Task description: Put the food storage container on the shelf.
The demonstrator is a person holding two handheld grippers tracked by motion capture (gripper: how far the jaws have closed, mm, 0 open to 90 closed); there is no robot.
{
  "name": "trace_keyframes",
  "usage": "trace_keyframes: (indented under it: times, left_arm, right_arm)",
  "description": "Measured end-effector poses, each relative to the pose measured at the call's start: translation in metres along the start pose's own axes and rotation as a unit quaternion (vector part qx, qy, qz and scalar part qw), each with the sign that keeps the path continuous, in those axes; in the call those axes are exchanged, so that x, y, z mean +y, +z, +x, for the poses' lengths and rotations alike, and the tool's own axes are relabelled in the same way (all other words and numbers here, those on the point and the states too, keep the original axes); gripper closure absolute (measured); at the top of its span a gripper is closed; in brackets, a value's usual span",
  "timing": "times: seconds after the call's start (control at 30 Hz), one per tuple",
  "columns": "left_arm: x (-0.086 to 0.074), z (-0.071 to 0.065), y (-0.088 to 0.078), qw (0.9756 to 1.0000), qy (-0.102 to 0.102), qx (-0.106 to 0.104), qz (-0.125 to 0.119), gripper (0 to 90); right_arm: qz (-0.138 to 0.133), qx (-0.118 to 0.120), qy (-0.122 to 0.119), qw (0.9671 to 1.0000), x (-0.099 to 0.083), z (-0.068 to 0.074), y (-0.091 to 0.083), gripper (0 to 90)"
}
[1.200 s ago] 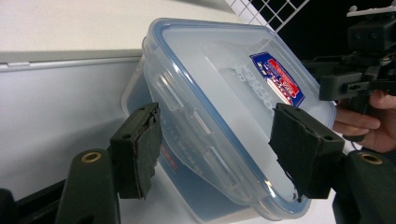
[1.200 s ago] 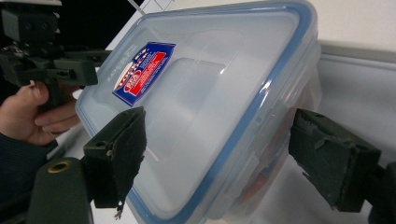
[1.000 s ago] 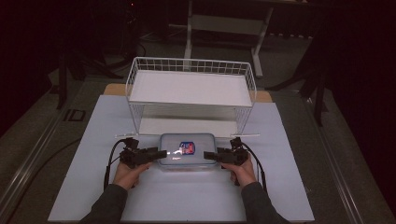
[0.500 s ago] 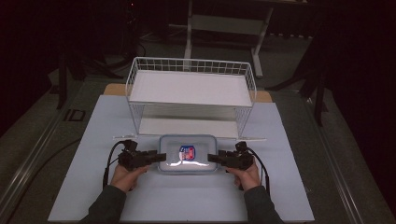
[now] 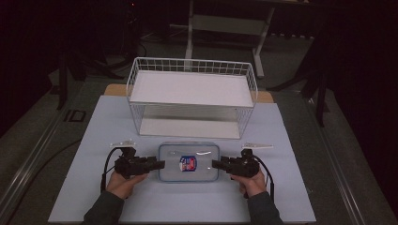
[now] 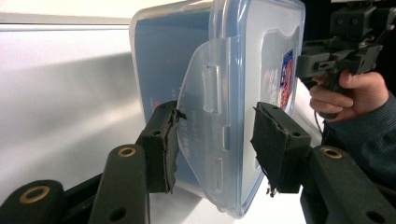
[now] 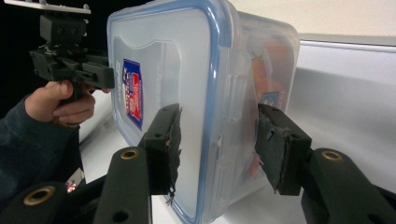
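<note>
1. At the bottom of the high view, a person's two sleeved forearms come into frame, each hand holding a black two-jaw tool: the left gripper (image 5: 159, 164) at lower left of centre and the right gripper (image 5: 217, 164) at lower right of centre, their tips pointing toward each other.
2. Between them, low in the centre of the frame, a clear plastic food container (image 5: 188, 162) with a blue-rimmed lid and a red-and-blue sticker lies on the pale table cover (image 5: 94, 140).
3. In the left gripper view, the left gripper (image 6: 215, 144) straddles the container's (image 6: 243, 70) end with its open side latch (image 6: 205, 112). Its jaws have just been closing; the left pad touches the latch flap, while the right pad stands just off the lid.
4. In the right gripper view, the right gripper (image 7: 217, 147) has its jaws, just closed further, around the opposite end of the container (image 7: 187, 70); whether both pads press on it cannot be told.
5. Two flat pale strips (image 5: 123, 143) lie on the cover, one beyond each hand.
6. Farther up, at centre frame, a white wire shelf rack (image 5: 192, 89) with two tiers stands on the cover.
7. Beyond it, dark floor and table legs (image 5: 190, 28) fill the top of the frame.
</note>
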State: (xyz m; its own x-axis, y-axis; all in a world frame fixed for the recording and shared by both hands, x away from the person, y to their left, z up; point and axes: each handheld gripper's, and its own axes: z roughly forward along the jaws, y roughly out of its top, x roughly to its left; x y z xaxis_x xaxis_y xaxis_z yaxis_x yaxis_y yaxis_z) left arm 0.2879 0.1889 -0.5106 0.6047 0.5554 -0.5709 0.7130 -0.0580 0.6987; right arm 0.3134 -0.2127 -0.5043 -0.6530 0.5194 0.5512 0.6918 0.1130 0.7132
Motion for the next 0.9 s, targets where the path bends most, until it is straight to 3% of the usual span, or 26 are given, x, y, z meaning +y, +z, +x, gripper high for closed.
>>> trace_keyframes:
  times: [0.13, 0.47, 0.73, 0.9]
  left_arm:
    - [-0.002, -0.003, -0.001, 1.0, 0.008, 0.005, -0.002, 52.1]
    - [-0.006, -0.011, 0.003, 0.9991, 0.001, 0.037, -0.023, 48.5]
    - [-0.004, -0.012, -0.003, 0.9983, -0.002, 0.043, -0.038, 48.6]
    - [-0.002, -0.015, -0.007, 0.9979, 0.002, 0.043, -0.05, 48.6]
  right_arm:
    - [0.0, -0.002, -0.001, 1.0, -0.002, 0.003, -0.001, 51.6]
    - [-0.009, -0.016, 0.003, 0.9998, -0.004, 0.008, -0.001, 51.3]
    - [-0.01, -0.013, 0.01, 0.9998, -0.005, 0.01, 0.003, 51.7]
    - [-0.021, -0.014, 0.003, 0.9997, -0.003, 0.014, 0.002, 51.7]
